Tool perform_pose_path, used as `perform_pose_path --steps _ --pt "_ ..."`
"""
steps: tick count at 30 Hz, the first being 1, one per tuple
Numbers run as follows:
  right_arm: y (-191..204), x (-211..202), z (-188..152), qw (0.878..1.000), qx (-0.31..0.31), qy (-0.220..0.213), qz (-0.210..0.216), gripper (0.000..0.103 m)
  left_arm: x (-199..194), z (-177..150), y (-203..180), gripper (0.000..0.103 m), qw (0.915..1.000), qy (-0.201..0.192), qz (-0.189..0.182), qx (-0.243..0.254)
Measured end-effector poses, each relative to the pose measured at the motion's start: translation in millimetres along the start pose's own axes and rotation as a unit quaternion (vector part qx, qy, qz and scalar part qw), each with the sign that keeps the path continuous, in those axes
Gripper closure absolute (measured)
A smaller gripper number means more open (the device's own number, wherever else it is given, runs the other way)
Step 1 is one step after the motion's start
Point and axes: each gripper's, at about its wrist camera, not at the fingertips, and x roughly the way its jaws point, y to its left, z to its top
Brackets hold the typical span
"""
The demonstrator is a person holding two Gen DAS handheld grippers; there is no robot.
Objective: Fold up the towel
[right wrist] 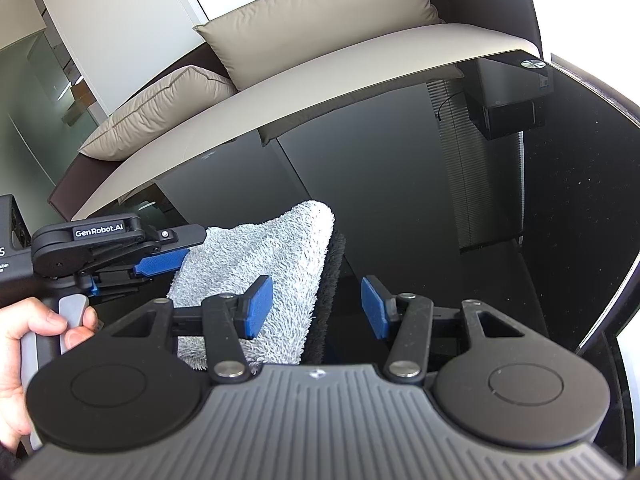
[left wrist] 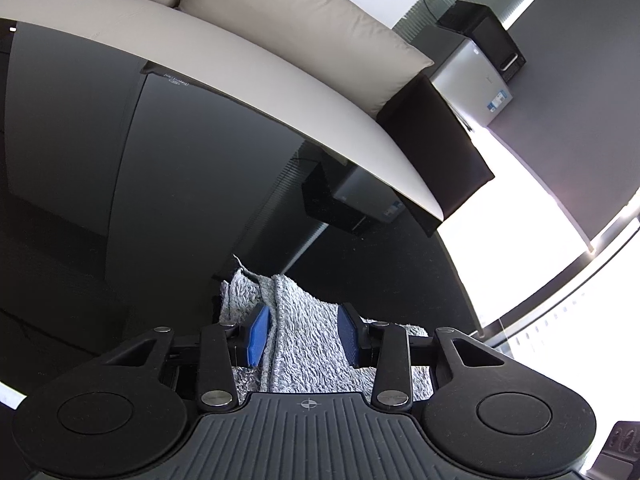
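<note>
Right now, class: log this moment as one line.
task: fold towel | towel: bunched on table | left gripper: open over towel | right gripper: open at towel edge

Black linkage claw [right wrist: 316,308] with blue pads [right wrist: 259,306], silver rivets, ribbed grey base, white "GenRobot.AI" lettering.

**Two Grippers, Both Wide Open**

The left gripper [left wrist: 304,334] has its two blue pads spread apart. One pad [left wrist: 258,336] sits on the left and the other on the right, with a wide gap between them. Nothing is pinched in that gap.

The right gripper [right wrist: 318,307] is spread wide too. Its blue pads face each other across a big gap.

From the right camera, the left gripper [right wrist: 160,258] shows from the side, pointing to the right. The person's left hand [right wrist: 28,344] is wrapped around its grey handle, with the thumb and fingers curled tight.
</note>
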Motion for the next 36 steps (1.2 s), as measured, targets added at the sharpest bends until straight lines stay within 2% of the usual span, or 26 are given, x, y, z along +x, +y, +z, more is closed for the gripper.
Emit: perform_pose_path --steps 8,18,26,36 --pt "0.2 0.5 -0.7 1.0 -0.001 0.002 -0.001 0.051 1.4 -3.2 -2.4 0.075 0.9998 0.004 0.013 0.016" --pt "0.4 0.5 0.2 1.0 -0.001 0.004 -0.001 0.051 -1.2 -4.9 -5.0 0.096 0.9996 -0.001 0.014 0.025" --pt "0.3 0.0 0.3 1.0 0.0 0.003 -0.002 0.051 -14.1 -6.2 -13.9 0.099 0.9988 -0.019 0.013 0.043" --pt "1.6 1.9 0.9 1.0 -0.005 0.004 0.0 0.051 -34.0 -4.8 -17.8 0.099 0.9978 -0.036 0.034 0.043"
